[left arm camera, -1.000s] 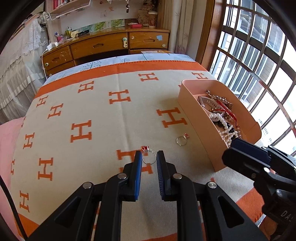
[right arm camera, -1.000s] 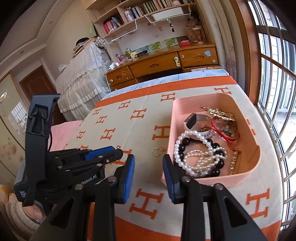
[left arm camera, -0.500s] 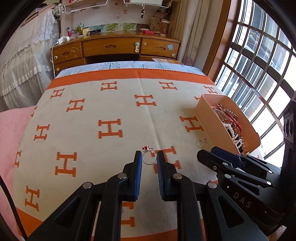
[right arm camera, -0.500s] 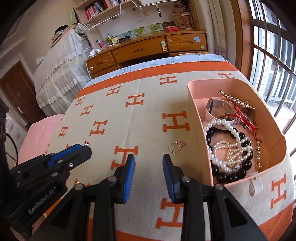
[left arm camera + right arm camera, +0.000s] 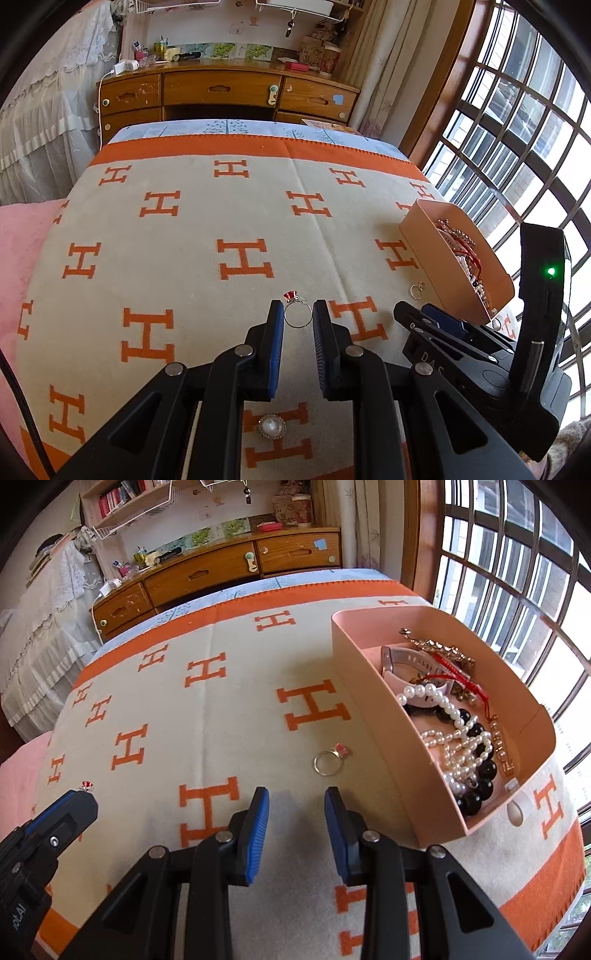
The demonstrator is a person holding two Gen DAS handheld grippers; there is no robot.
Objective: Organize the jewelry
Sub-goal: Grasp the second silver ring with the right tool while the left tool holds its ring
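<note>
Lying loose on blanket [image 5: 240, 206]: two rings [image 5: 297, 314] [image 5: 327, 762], one brooch [image 5: 272, 425].

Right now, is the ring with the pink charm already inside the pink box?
No, the pink-charm ring lies on the blanket, just outside the pink box.

We see a cream blanket [image 5: 229, 716] patterned with orange H's, a pink box [image 5: 373, 701], white and black beads [image 5: 465, 734], a red-stoned ring [image 5: 297, 314].
</note>
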